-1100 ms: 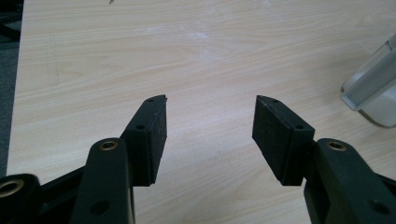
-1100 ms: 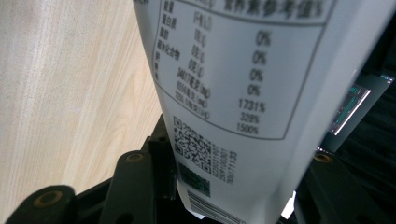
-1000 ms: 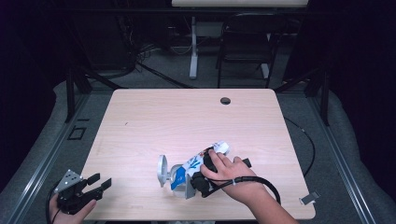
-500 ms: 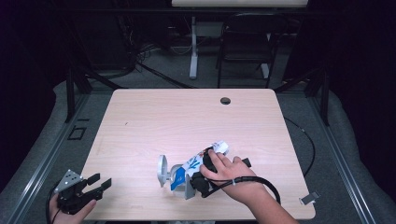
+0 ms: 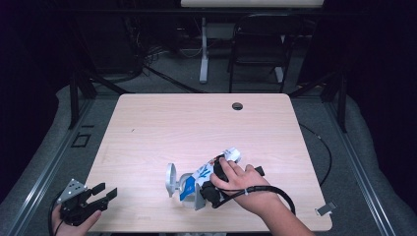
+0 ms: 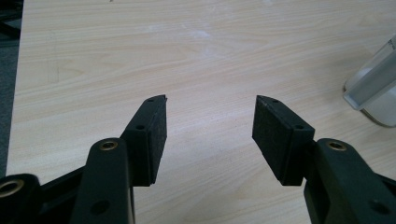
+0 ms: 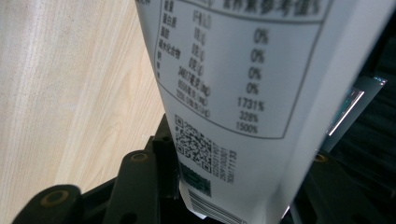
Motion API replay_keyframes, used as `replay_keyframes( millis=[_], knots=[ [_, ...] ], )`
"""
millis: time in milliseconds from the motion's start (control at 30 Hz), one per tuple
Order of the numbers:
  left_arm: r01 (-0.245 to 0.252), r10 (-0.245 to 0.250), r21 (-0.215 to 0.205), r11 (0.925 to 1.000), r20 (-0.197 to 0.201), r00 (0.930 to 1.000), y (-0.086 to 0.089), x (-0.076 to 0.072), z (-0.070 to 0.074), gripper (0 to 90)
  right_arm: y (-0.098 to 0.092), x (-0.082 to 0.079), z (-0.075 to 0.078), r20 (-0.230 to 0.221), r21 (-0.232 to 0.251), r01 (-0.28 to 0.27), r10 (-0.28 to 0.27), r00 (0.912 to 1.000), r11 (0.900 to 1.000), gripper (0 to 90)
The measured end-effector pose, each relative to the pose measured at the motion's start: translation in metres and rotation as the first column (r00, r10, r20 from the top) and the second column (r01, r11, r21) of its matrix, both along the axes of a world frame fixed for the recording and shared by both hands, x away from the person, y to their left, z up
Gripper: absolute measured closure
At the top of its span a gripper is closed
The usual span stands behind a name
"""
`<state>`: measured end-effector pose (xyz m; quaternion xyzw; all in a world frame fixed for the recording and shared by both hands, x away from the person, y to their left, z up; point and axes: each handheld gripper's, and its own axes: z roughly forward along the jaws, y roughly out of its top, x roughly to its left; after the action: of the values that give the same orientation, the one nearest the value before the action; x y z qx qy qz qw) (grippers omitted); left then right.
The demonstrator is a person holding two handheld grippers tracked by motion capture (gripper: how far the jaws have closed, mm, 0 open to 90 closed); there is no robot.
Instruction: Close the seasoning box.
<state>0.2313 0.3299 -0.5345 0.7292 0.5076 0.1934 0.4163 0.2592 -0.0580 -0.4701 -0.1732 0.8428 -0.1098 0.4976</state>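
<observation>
A white pouch (image 5: 202, 172) with blue print and a white cap lies slanted on the wooden table (image 5: 196, 123) near its front edge. My right gripper (image 5: 197, 191) is shut on the pouch's lower end, with a hand over it. Its jaws have just been closing. In the right gripper view the pouch's label side (image 7: 233, 93) sits between the jaws of the right gripper (image 7: 243, 158), touching both. My left gripper (image 5: 105, 192) stands open at the table's front left corner. The left gripper view has bare wood between the pads of the left gripper (image 6: 210, 121).
A clear, round-ended container (image 5: 172, 179) lies just left of the pouch; its edge is also in the left gripper view (image 6: 373, 88). A dark cable hole (image 5: 237, 105) sits near the table's far edge. A black cable (image 5: 275, 191) loops from the right gripper.
</observation>
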Motion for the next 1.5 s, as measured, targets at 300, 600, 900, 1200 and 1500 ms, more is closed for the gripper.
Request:
replay_keyframes(
  millis=[300, 600, 900, 1200, 1500],
  knots=[
    [0.001, -0.001, 0.001, 1.0000, -0.001, 1.0000, 0.0001, 0.0001, -0.0001, 45.5, -0.0003, -0.0001, 0.0002, 0.001, 0.002, -0.005, 0.005, 1.0000, 1.000, 58.0],
    [0.001, -0.001, 0.000, 1.0000, 0.000, 1.0000, -0.0001, 0.0001, -0.0002, 45.5, 0.0006, -0.0006, 0.0000, 0.005, -0.003, -0.004, 0.004, 1.0000, 1.000, 58.4],
    [0.000, 0.000, 0.002, 1.0000, 0.000, 1.0000, 0.0002, 0.0002, -0.0004, 45.5, 0.0010, -0.0007, -0.0008, 0.002, -0.001, -0.006, 0.006, 1.0000, 1.000, 58.8],
    [-0.001, 0.001, 0.003, 1.0000, -0.001, 1.0000, 0.0006, 0.0002, -0.0007, 45.5, 0.0016, -0.0010, -0.0011, 0.003, -0.004, -0.002, 0.002, 1.0000, 1.000, 59.1],
    [-0.002, 0.002, 0.001, 1.0000, -0.003, 1.0000, 0.0009, 0.0002, -0.0009, 45.5, 0.0021, -0.0019, -0.0005, 0.002, -0.005, -0.011, 0.011, 0.9999, 1.000, 59.7]
  ],
)
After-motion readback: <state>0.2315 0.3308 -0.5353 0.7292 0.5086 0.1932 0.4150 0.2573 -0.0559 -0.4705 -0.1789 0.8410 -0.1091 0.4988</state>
